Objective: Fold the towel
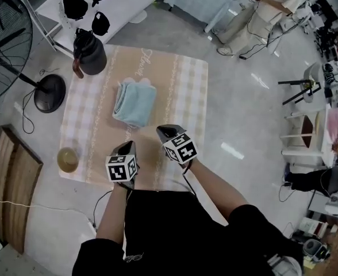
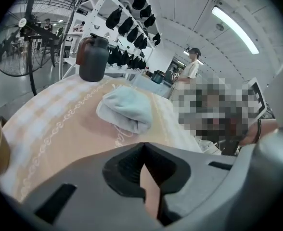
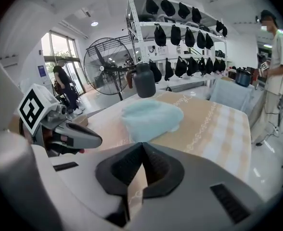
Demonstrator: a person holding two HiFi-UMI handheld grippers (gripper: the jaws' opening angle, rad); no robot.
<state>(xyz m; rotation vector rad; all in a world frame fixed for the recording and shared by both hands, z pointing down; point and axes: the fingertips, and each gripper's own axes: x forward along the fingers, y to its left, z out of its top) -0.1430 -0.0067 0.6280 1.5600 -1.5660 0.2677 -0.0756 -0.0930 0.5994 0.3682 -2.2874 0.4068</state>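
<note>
I can read no text here: the cursive script (image 1: pixel 146 62) running along the beige checked tablecloth (image 1: pixel 183 79) in front of me is too small and blurred to make out.

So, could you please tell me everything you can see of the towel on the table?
The towel is pale blue, soft terry-like cloth, folded into a thick, slightly lopsided bundle with rounded edges. It lies flat near the middle of the checked tablecloth, touching only that. The dark jug stands apart behind it.
</note>
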